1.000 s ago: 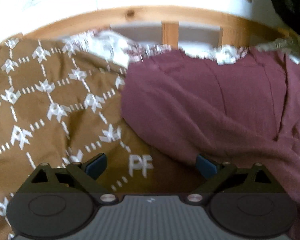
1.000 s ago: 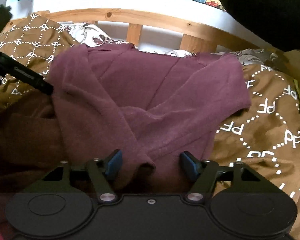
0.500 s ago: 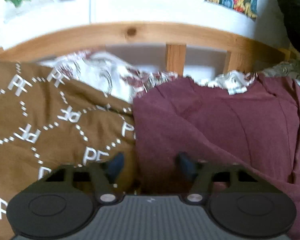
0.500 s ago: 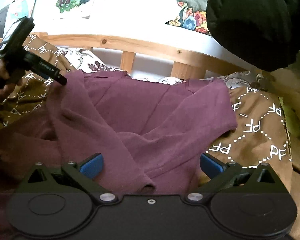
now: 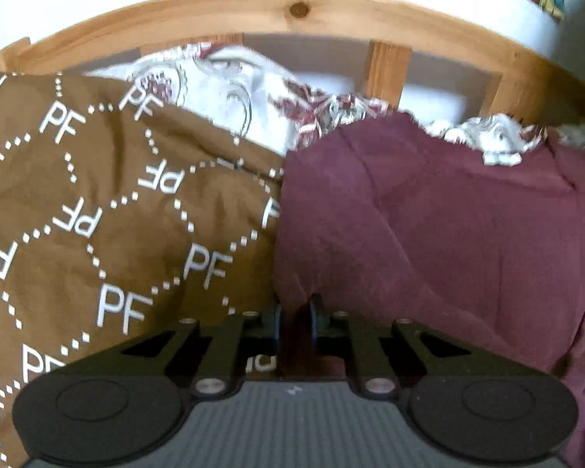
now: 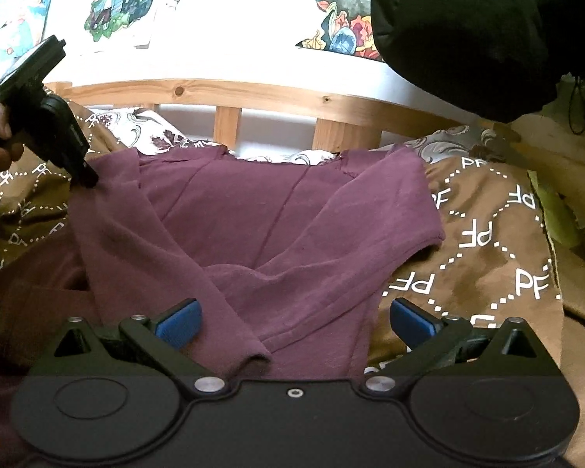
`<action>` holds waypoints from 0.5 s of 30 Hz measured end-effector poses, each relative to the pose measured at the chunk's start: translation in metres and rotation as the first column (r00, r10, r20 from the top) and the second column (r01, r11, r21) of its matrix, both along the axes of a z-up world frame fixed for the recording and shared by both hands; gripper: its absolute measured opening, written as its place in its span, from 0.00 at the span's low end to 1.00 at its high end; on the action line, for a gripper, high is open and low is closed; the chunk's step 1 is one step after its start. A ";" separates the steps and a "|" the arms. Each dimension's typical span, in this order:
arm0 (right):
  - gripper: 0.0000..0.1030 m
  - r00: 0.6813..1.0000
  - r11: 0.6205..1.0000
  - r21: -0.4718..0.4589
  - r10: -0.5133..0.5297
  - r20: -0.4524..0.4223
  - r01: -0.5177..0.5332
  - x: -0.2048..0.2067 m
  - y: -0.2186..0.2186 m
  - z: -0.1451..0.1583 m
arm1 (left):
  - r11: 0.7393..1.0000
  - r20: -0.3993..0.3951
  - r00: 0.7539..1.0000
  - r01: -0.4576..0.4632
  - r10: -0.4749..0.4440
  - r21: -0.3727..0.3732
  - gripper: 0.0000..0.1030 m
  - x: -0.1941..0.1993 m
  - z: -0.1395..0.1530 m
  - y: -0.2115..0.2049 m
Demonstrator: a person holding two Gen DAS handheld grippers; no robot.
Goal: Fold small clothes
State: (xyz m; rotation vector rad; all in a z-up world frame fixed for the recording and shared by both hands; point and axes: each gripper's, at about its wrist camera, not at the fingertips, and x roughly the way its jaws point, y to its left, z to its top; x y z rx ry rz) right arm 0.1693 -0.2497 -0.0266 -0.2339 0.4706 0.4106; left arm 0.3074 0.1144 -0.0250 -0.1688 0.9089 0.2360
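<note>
A maroon long-sleeved top (image 6: 284, 226) lies spread on a brown bedspread, both sleeves folded across its body. My left gripper (image 5: 295, 321) is shut on the top's left edge (image 5: 429, 234); in the right wrist view it (image 6: 87, 177) pinches the top's left shoulder corner. My right gripper (image 6: 292, 321) is open and empty, hovering over the crossed sleeve cuffs at the near edge of the top.
The brown bedspread with white PF lettering (image 5: 109, 234) (image 6: 499, 241) covers the bed. A wooden headboard rail (image 6: 253, 97) and patterned white pillows (image 5: 230, 89) lie behind. A black padded object (image 6: 460, 27) hangs at upper right.
My left gripper moved to the top's left edge and shut on it. My right gripper opened wide and drew back a little from the sleeves.
</note>
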 end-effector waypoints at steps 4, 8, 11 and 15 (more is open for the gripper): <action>0.99 1.000 0.999 -0.039 -0.009 0.029 0.010 -0.006 0.004 0.009 | 0.998 0.024 0.999 -0.038 0.039 -0.049 0.59 -0.012 0.000 0.006; 0.99 0.999 0.999 -0.019 -0.032 0.018 0.033 -0.013 -0.001 0.024 | 0.998 0.094 0.995 -0.017 0.023 -0.063 0.79 -0.043 0.014 0.005; 0.99 0.998 0.998 -0.006 -0.056 -0.006 0.056 -0.021 -0.007 0.034 | 0.999 0.155 0.987 0.035 -0.029 -0.035 0.92 -0.078 0.026 -0.001; 0.99 0.998 0.998 -0.022 -0.060 -0.029 0.059 -0.039 -0.015 0.044 | 0.989 0.191 0.971 0.142 -0.146 0.035 0.99 -0.127 0.039 -0.017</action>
